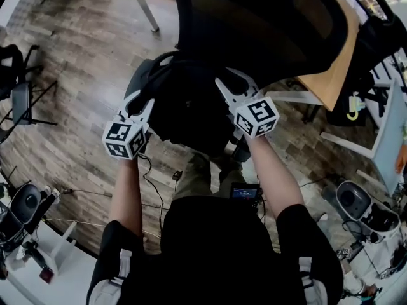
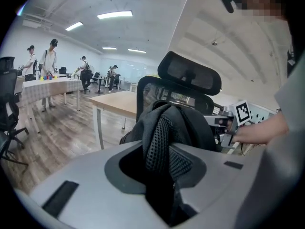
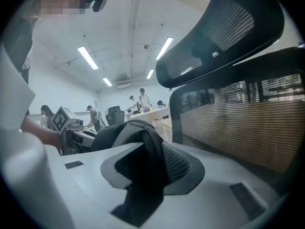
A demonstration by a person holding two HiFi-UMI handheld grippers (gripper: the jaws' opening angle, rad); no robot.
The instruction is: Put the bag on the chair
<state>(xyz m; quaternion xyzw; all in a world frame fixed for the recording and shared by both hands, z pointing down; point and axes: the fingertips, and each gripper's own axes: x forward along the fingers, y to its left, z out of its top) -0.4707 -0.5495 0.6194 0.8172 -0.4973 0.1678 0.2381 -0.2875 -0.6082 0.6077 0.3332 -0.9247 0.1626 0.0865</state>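
Observation:
A black bag (image 1: 184, 107) rests against the seat of a black mesh office chair (image 1: 267, 24), right in front of the person. My left gripper (image 1: 147, 103) is at the bag's left side, shut on a mesh shoulder strap (image 2: 159, 149) that fills the gap between its jaws. At the bag's right side my right gripper (image 1: 222, 84) is shut on the other mesh strap (image 3: 155, 163). In the left gripper view the bag (image 2: 181, 125) bulges up in front of the chair's back and headrest (image 2: 189, 73). The chair's back (image 3: 238, 123) stands close on the right in the right gripper view.
A wooden desk (image 1: 331, 75) stands just behind and to the right of the chair. A dark folding stand (image 1: 22, 100) is at the left, with cables (image 1: 149, 183) on the wood floor. White tables with gear (image 1: 32, 234) flank the person. Several people (image 2: 47, 61) stand far off.

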